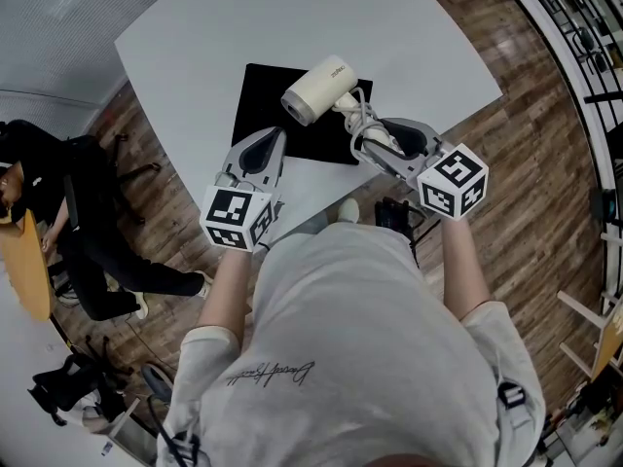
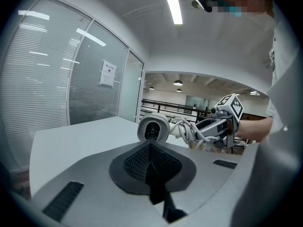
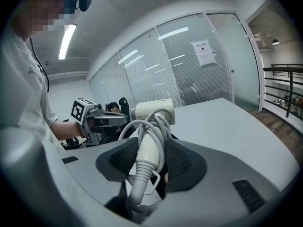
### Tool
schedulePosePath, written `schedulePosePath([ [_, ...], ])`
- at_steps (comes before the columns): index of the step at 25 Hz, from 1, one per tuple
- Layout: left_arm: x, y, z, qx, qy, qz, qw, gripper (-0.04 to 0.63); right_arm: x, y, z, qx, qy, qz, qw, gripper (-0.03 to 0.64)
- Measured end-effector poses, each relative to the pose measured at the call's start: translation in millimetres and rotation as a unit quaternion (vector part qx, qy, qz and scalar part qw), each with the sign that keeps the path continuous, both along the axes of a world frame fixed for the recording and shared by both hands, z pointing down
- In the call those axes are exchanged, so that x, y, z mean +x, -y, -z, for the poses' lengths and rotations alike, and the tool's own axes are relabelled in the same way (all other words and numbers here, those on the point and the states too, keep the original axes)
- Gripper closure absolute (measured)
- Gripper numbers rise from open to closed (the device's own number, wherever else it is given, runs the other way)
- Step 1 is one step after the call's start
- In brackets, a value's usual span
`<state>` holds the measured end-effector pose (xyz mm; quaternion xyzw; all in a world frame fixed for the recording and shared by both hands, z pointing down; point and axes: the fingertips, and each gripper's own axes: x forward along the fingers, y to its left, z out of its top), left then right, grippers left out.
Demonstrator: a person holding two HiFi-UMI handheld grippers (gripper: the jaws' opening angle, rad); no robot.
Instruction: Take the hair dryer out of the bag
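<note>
Right gripper point(image 1: 364, 136) pinches hair dryer point(image 1: 316, 90) by handle and coiled cord, frame centre, over black bag's point(image 1: 261, 105) upper-right corner. Left gripper point(image 1: 275, 136): jaws pressed together at bag's lower edge. Dryer logo illegible.

No text reads. Dryer point(image 1: 316, 90) barrel has small dark print, too small. Shirt point(image 1: 268, 371), below dryer, has illegible cursive script. Notice point(image 2: 108, 74) on glass past dryer: blurred. One cube point(image 1: 237, 219) below-left of dryer, another cube point(image 1: 454, 181) right of it: square black-white markers.
</note>
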<state>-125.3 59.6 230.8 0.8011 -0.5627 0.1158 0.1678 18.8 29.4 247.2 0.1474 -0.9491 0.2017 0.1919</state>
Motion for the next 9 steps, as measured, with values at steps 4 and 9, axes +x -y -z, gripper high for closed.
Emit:
schedulePosePath([
  [4, 1.1, -2.0, -0.1, -0.001, 0.000, 0.001, 1.0000, 0.583, 1.3, -0.3, 1.1, 0.003, 0.001, -0.004, 1.000, 0.423],
  [9, -1.0, -6.3, -0.4, 0.002, 0.001, -0.002, 1.0000, 0.583, -4.3, -3.8, -0.6, 0.003, 0.002, -0.006, 1.000, 0.423],
])
